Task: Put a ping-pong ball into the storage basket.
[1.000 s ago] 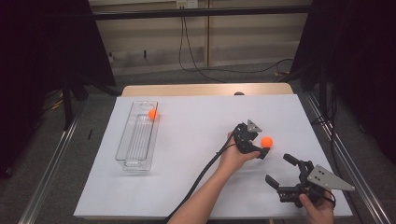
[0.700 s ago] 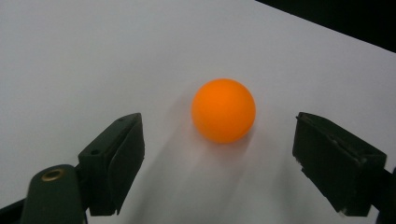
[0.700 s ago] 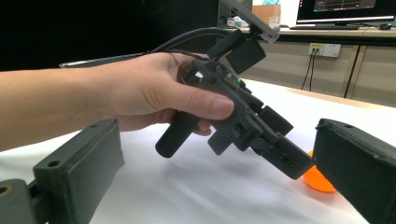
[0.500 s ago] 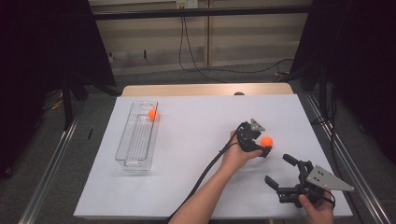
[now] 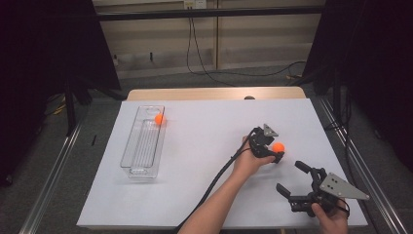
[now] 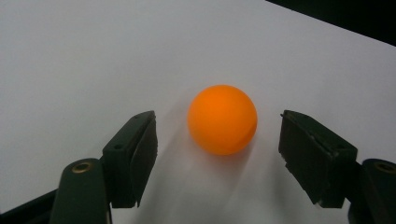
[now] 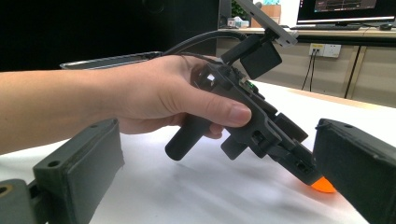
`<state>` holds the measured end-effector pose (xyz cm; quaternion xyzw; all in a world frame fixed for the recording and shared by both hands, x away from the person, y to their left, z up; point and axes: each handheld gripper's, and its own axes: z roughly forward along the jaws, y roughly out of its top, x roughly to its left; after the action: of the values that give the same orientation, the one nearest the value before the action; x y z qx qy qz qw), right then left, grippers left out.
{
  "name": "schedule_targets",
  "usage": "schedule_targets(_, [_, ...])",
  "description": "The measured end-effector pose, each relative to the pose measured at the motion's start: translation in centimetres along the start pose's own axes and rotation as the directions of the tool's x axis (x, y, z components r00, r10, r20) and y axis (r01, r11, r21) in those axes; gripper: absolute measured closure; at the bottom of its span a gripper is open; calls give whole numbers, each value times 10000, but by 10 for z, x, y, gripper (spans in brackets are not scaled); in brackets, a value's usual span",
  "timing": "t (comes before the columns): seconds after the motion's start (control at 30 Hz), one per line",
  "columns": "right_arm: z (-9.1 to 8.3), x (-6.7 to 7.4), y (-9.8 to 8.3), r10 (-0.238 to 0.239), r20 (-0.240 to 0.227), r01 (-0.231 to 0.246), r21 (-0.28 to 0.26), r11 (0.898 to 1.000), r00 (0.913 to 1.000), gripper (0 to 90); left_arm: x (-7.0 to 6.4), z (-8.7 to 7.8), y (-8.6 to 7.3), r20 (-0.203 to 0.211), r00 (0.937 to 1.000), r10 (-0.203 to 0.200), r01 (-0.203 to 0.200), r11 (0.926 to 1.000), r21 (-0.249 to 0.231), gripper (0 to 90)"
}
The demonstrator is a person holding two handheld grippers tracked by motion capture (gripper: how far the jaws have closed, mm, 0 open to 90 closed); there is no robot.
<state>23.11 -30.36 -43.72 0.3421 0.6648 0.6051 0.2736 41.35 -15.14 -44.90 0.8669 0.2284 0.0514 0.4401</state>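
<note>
Two orange balls lie on the white desk (image 5: 204, 161): one ball (image 5: 278, 147) right of centre, between the jaws of the left gripper (image 5: 275, 155), and a second ball (image 5: 159, 119) at the far end of the clear tray (image 5: 141, 171) on the left. In the left gripper view the ball (image 6: 222, 119) sits on the sheet with a gap to each pad; the jaws have just been closing but do not yet touch it. The right gripper (image 5: 291, 183) rests near the desk's near right corner, jaws wide apart with nothing in them. Broad bare sheet separates tray and grippers, while the right gripper has little room before the near edge. In the right gripper view the left hand (image 7: 159, 95) and its gripper hide most of the ball, leaving an orange sliver (image 7: 322, 185) beside the right jaw. The person's forearms are cut off at the near edge. Dark curtains flank the desk, cables hang on the far wall, and grey floor surrounds it.
</note>
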Motion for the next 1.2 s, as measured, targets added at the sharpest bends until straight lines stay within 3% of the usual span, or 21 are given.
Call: schedule_targets(1.2, [-1,-1,0,53,5,-53,-24,10000,10000,12,2,23,3,23,9998,-185,184,9988,444,439])
